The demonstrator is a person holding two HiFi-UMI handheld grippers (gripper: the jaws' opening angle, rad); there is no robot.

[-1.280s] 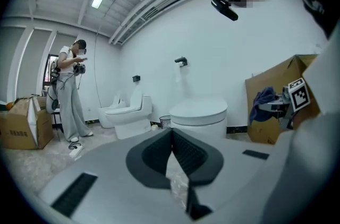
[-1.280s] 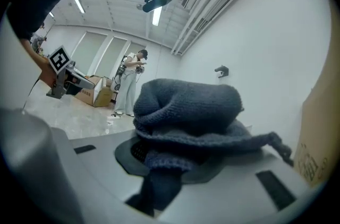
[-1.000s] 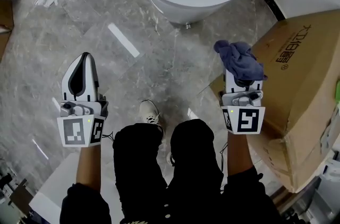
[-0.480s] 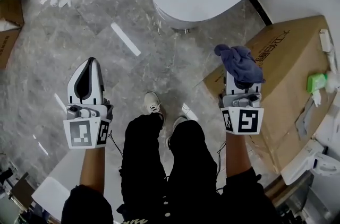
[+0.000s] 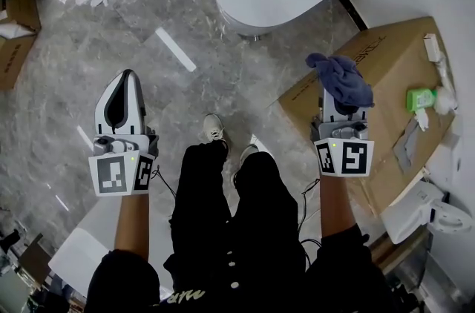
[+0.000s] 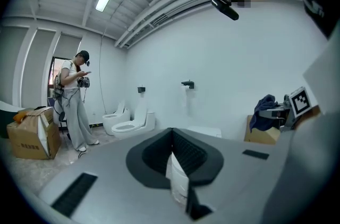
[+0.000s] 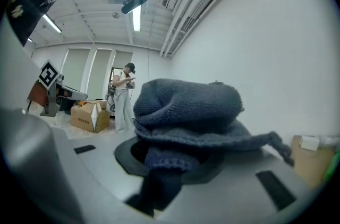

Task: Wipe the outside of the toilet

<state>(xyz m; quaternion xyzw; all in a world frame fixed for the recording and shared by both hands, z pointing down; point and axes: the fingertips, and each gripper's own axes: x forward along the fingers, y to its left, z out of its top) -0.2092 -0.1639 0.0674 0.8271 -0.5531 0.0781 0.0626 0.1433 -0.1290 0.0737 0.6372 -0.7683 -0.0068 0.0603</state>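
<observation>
1. The person wears a black top whose sleeves (image 5: 125, 278) leave the forearms bare. Small pale buttons (image 5: 232, 260) run down its front, with a scrap of pale lettering below them.
2. The trousers (image 5: 223, 204) are black and loose. The shoes (image 5: 214, 129) are pale lace-ups.
3. The left hand-held gripper (image 5: 128, 76) has a light grey shell with black inner pads, tapering to a rounded tip. The right hand-held gripper (image 5: 340, 110) has the same grey body.
4. Each carries a white marker cube (image 5: 119, 174) printed with black square patterns, and a small green light glows just above it.
5. A thin black cable (image 5: 159, 184) trails from the left cube towards the trousers.
</observation>
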